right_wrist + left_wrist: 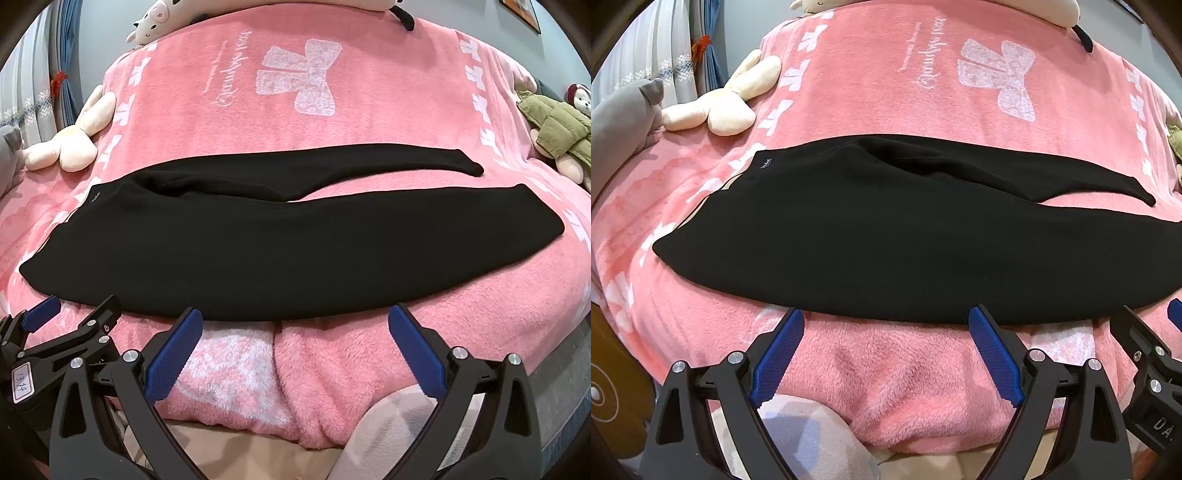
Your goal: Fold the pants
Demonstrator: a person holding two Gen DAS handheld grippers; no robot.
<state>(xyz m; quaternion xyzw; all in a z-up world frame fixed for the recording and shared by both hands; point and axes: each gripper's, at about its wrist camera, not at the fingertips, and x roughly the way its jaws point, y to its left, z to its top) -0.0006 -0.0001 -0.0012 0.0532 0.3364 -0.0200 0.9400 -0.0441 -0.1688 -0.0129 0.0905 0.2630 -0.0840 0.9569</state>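
Black pants (886, 236) (221, 258) lie flat across a pink fleece blanket (886, 74) (406, 122), waist at the left and both legs running right. The far leg (369, 162) splays away from the near leg (480, 221). My left gripper (886, 314) stands open at the near long edge of the pants, toward the waist, its blue pads (779, 354) empty. My right gripper (295, 312) is open too, at the same edge further right, nothing between its fingers. Each gripper shows in the other's view: the right gripper (1148, 314), the left gripper (81, 306).
A cream plush toy (713, 107) (74, 147) lies at the bed's left, a grey cushion (624, 118) beside it. A plush in a green jacket (557, 136) sits at the right, a cow plush (155, 22) at the far end. Curtains (665, 55) hang left. The blanket's front edge (332, 387) drops below the grippers.
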